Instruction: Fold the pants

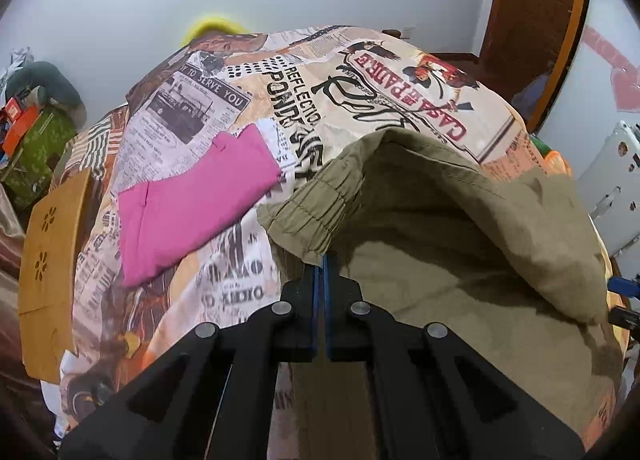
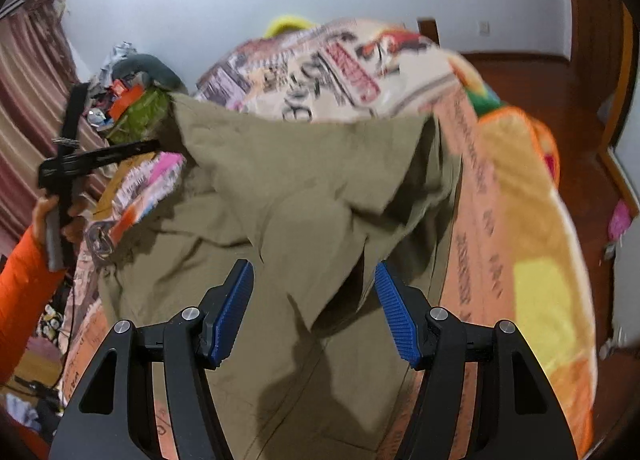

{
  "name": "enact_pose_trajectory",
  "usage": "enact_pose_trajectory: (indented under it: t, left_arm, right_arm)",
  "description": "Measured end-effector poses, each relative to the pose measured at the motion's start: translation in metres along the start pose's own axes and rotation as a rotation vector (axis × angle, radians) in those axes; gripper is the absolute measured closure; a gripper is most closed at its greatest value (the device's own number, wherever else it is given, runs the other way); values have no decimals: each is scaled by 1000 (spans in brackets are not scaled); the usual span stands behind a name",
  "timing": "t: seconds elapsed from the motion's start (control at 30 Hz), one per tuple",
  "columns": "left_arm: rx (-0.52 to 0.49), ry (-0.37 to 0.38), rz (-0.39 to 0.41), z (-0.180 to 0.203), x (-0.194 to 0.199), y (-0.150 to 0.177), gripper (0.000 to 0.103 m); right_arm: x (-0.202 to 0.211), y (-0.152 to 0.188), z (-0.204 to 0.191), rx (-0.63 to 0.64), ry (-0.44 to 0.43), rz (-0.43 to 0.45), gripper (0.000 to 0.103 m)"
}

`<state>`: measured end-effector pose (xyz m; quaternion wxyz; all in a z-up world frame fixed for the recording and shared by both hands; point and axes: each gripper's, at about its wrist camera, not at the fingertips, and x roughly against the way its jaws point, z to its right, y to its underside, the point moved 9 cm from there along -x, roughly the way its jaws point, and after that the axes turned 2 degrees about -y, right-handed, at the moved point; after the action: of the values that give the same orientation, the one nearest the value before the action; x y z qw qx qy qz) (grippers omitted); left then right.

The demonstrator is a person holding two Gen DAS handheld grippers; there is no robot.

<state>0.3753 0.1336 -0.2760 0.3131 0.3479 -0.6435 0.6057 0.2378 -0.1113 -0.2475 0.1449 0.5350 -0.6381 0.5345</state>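
Your left gripper [image 1: 322, 260] is clamped tight on the elastic waistband edge of the khaki pants [image 1: 460, 244], and that corner is raised off the bed [image 1: 192, 300], so the cloth arches over toward two o'clock in the left wrist view. Your right gripper [image 2: 314, 312] stands half-wide and holds nothing; a loose flap of the pants hangs between its blue pads [image 2: 394, 316] without being pinched, as far as the blurred picture lets you judge.

The pants lie spread across the printed bedspread, rumpled in the middle, with one end running toward twelve o'clock in the right wrist view. A pink garment [image 1: 192, 203], already folded, rests at ten o'clock in the left view, apart from the pants.

By my reading you are early in the fold: one corner is taken, nothing is laid over yet. Left to do: get the right gripper onto a matching edge, carry the cloth across, and flatten the creases.
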Motion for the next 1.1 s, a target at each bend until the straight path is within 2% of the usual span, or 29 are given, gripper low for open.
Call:
enact_pose_trajectory:
  t: [0.13,0.27,0.53,0.63,0.83,0.9,0.97,1.1]
  left_arm:
    - [-1,-1,-12,-2,2,14,103]
    - [0,-2,-17,-3,2,22,103]
    - [-17,-4,-25,-3,-5,24,103]
    - [4,22,-15,-11,-7,10,101]
    - [38,68,-38,-24,-45,-27,84]
    - [43,93,-48,-25,-62,-40,72]
    - [43,97,-37,-25,-75,-50,48]
    - [27,125,-16,-22,-99,-66,44]
  right_arm:
    - [-9,3,1,-22,-10,-3,44]
    - [-9,0,-4,3,-21,8,56]
    - [-23,1,-4,-37,-35,-11,56]
    - [-19,-8,-12,-22,-64,27,56]
    - [-32,-15,-18,-17,-92,17,56]
    - [-36,-15,-18,-14,-94,18,56]
    - [-40,-15,-18,-20,-106,9,56]
    - [-44,-15,-16,-27,-128,-4,56]
